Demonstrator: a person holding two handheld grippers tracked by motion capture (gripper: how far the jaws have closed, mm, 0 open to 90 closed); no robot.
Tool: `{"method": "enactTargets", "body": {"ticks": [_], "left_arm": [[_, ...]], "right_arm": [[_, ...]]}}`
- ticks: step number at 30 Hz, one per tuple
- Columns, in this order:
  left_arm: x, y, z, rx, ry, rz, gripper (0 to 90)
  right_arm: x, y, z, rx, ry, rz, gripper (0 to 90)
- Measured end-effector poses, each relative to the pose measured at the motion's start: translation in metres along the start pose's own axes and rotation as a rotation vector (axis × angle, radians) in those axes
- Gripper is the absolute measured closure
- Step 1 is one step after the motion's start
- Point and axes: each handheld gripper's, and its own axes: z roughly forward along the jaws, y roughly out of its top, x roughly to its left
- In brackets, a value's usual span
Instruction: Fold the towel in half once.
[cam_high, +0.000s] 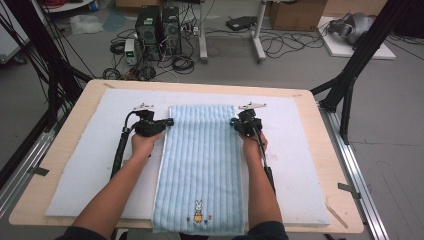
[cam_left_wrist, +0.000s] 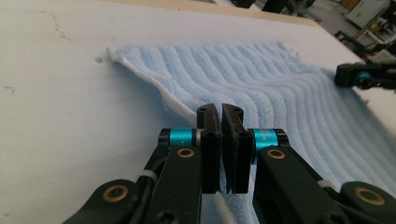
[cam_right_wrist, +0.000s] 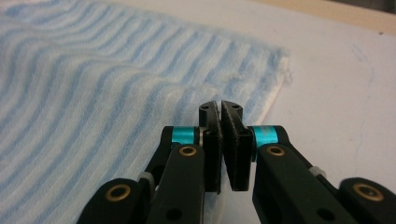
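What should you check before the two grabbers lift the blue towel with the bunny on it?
1. Left gripper pinches the towel's left edge: ok, jaws are shut on the cloth.
2. Right gripper pinches the right edge: ok, jaws are shut with cloth between them.
3. Both grips sit level with each other, near the far end: ok in the high view.
4. Towel lies flat on the white mat: mostly ok, small ripples by each grip.
5. How many layers each gripper holds: cannot tell.
6. Near end with the bunny hangs a little over the table's front edge: ok, nothing lies on it.
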Motion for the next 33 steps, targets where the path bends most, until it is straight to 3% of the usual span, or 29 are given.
{"method": "enactTargets", "body": {"ticks": [3, 5, 11, 14, 19, 24, 33], "left_arm": [[0.001, -0.002, -0.004, 0.025, -0.015, 0.02, 85.7], [0.0, -0.003, -0.01, 0.001, -0.028, 0.018, 85.7], [-0.009, -0.012, -0.03, -0.01, -0.057, 0.087, 85.6], [-0.015, -0.017, -0.04, -0.008, -0.077, 0.124, 85.5], [-0.026, -0.024, -0.055, -0.024, -0.112, 0.146, 85.4], [-0.035, -0.035, -0.068, -0.022, -0.138, 0.173, 85.2], [-0.047, -0.057, -0.087, 0.026, -0.168, 0.207, 85.3]], "right_arm": [[0.001, -0.003, -0.005, -0.003, 0.023, -0.007, 86.8], [0.004, -0.004, -0.011, -0.015, 0.052, -0.005, 86.7], [0.016, -0.011, -0.035, -0.047, 0.113, -0.053, 86.8], [0.022, -0.016, -0.047, -0.052, 0.13, -0.067, 86.8], [0.031, -0.028, -0.067, -0.037, 0.147, -0.094, 86.8], [0.039, -0.041, -0.086, -0.063, 0.16, -0.112, 86.7], [0.053, -0.069, -0.107, -0.044, 0.193, -0.121, 86.8]]}}
